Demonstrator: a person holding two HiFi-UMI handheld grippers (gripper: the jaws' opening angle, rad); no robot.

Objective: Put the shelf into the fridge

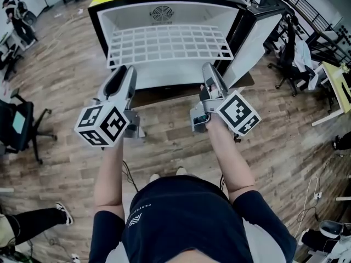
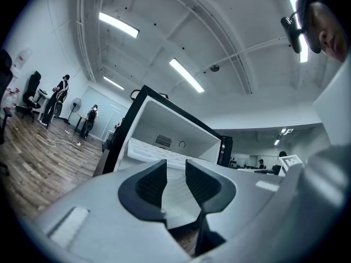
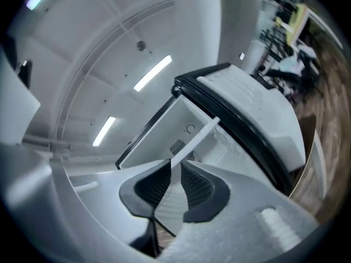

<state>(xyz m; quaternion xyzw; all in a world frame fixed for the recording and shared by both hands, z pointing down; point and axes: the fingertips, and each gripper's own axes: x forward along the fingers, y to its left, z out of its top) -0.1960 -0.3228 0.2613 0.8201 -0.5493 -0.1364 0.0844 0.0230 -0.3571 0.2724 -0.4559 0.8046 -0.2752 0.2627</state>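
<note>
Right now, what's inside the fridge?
The white shelf, partway in, and a round vent on the back wall. The shelf largely hides the space below it.

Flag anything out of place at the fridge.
The white shelf is only partly in the fridge: its front edge sticks out of the opening, held by the left hand-held gripper and right hand-held gripper. Nothing looks spilled or damaged.

The wood-plank floor [image 1: 164, 141] carries the open fridge [image 1: 164, 15], which stands on it with its door [image 1: 249, 48] swung out to the right. 1 black office chair [image 1: 22, 126] stands on the floor at the left, another [image 1: 290, 64] at the right near the door. Loose cables [image 1: 313, 199] lie at the lower right.
</note>
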